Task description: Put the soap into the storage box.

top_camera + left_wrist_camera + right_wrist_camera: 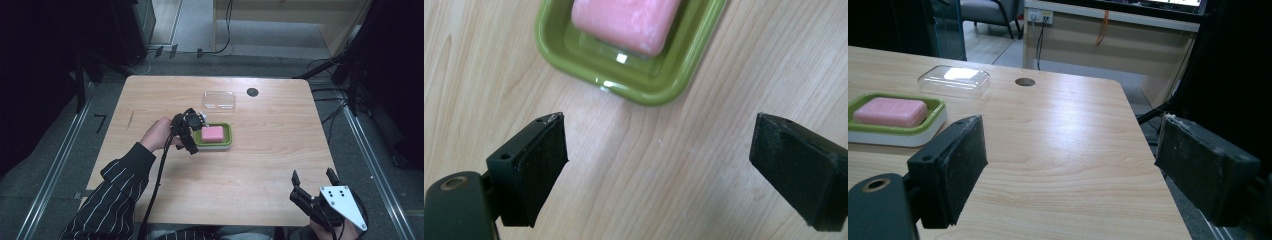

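The left tool (199, 125) hovers with jaws spread and empty just left of the green soap dish (226, 141), where the pink soap (213, 133) lies, mid-counter (260, 165). The right tool (314, 181) rests open at the near right corner.

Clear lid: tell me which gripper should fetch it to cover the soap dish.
Probably the left. The left gripper is open beside the soap dish, with the clear lid just beyond it. The right gripper is open at the table's near edge, farther away.
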